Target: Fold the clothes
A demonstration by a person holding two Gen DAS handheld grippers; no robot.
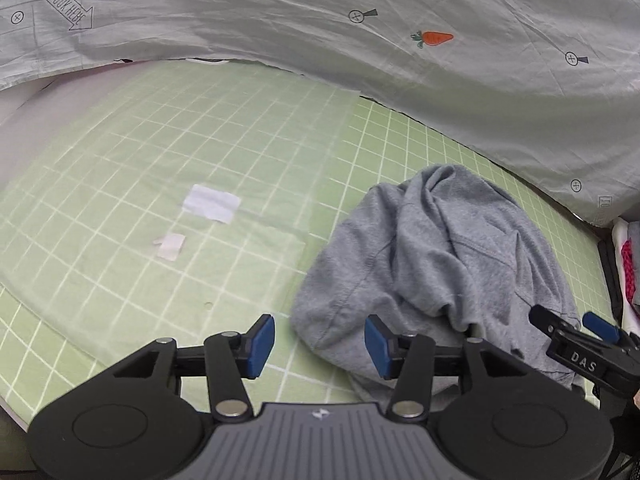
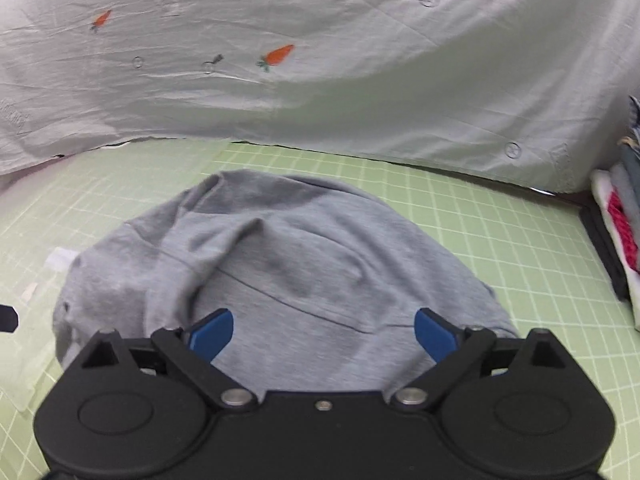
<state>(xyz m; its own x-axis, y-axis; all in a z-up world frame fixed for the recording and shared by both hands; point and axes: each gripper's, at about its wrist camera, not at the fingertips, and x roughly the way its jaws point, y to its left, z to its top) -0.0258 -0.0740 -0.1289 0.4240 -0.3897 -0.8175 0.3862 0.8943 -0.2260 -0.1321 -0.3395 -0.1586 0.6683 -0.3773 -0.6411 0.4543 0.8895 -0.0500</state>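
The grey garment (image 2: 280, 264) was found crumpled in a rounded heap on the green gridded surface (image 1: 160, 152), directly ahead of the right hand-held gripper (image 2: 324, 334), whose blue pads were spread wide over the near edge of the cloth with nothing held between them. From the left hand-held gripper (image 1: 320, 344) the heap lay ahead and to the right; only its left hem reached the gap between those jaws, which were likewise parted and empty. The right hand-held gripper was therefore judged the nearer of the two. No clear long axis could be made out, the cloth being bunched, with deep folds and a seam running across it. It looked soft, like a jersey knit. A pale printed sheet (image 1: 360, 8) was seen hanging behind, and stacked clothes (image 2: 620, 220) at the right edge.
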